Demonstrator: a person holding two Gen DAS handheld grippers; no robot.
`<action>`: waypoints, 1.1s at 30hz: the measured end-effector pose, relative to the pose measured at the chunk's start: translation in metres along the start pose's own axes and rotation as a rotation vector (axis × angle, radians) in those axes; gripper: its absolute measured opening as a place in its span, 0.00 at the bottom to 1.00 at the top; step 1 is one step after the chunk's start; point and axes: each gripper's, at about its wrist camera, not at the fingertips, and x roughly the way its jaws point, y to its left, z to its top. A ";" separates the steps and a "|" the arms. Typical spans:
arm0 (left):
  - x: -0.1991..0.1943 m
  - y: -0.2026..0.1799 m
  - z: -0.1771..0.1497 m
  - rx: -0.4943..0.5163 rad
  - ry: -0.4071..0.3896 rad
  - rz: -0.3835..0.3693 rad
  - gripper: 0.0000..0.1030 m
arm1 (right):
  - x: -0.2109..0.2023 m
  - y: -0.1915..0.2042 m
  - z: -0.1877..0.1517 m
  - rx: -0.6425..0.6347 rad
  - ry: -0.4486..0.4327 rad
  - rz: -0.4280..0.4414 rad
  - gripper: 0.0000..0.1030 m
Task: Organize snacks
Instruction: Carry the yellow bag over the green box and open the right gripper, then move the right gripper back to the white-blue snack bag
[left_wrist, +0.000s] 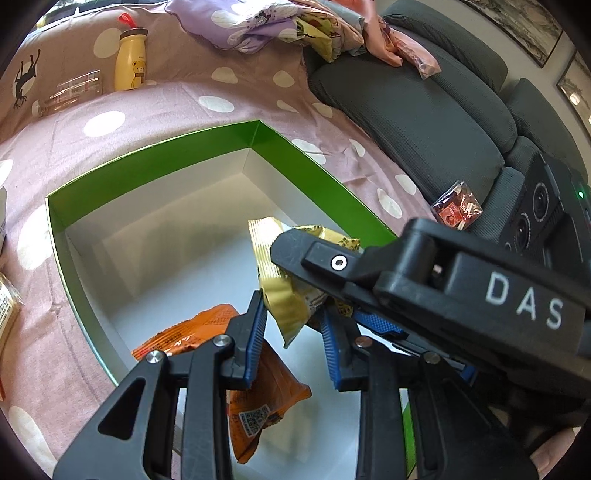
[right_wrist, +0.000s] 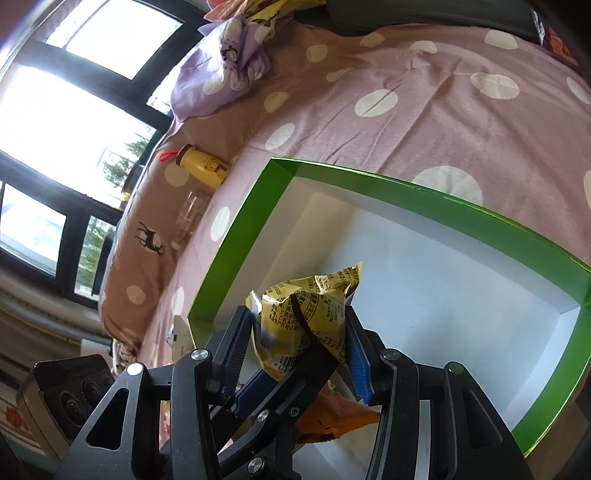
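- Your left gripper (left_wrist: 291, 332) has its jaws narrow, pinching the gold edge of the yellow snack packet (left_wrist: 280, 295); the packet's long axis runs toward 12 o'clock.
- The orange packet (left_wrist: 258, 398) lies in the green box (left_wrist: 147, 166) beneath.
- Your right gripper (right_wrist: 295, 332) clamps the same yellow packet over the box floor, the nearer hand for lowering it.

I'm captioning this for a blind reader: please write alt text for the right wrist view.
The right tongs grip a yellow snack bag over an open green box on a dotted pink sheet. An orange packet lies beneath, in the box.
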 end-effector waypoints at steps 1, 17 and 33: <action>0.001 0.000 0.000 -0.003 0.003 0.001 0.27 | 0.000 -0.001 0.000 0.003 0.002 -0.003 0.50; -0.052 0.006 -0.007 -0.022 -0.124 0.030 0.68 | -0.024 0.015 -0.001 -0.052 -0.118 0.080 0.70; -0.193 0.117 -0.091 -0.215 -0.326 0.349 0.92 | -0.016 0.092 -0.044 -0.387 -0.176 0.012 0.93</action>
